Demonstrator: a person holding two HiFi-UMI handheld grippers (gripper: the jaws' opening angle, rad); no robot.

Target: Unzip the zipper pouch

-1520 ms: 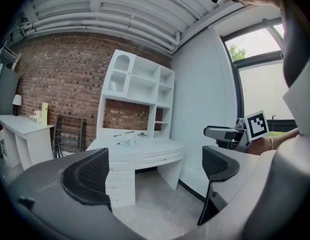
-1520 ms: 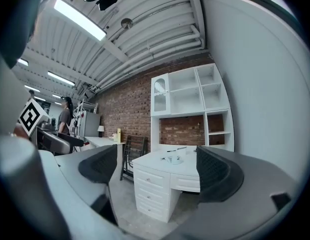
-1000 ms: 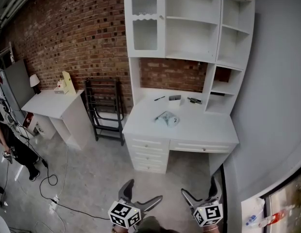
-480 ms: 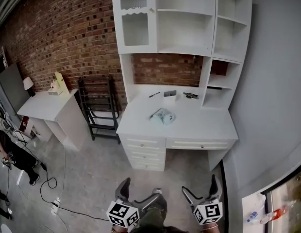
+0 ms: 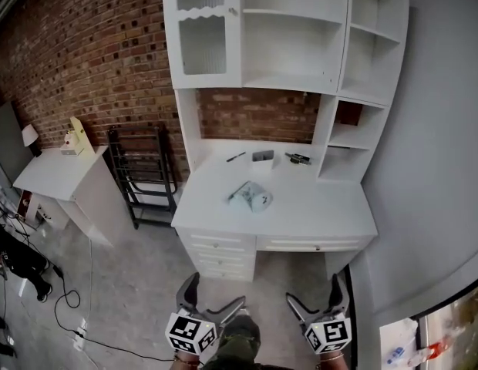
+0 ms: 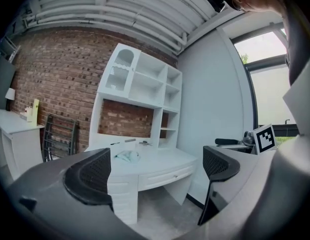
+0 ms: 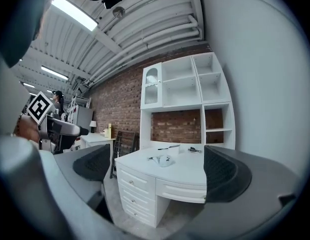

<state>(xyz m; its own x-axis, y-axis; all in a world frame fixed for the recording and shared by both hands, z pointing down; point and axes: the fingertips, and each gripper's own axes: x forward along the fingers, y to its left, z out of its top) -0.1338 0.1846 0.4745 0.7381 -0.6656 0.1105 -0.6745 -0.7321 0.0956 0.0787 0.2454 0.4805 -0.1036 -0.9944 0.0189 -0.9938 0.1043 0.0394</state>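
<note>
Both agape, empty: left tongs point(image 5: 216, 291), right tongs point(image 5: 313, 290) | zipper pouch point(image 5: 249, 196): pale, crumpled, lying on white desk point(image 5: 320, 206)

Desk point(image 5: 316, 206): white. Zipper pouch point(image 5: 249, 196): pale blue-grey. Wall point(image 5: 92, 60): red-brown brick pattern. Floor point(image 5: 139, 284): grey. Rack point(image 5: 143, 177): black.
</note>
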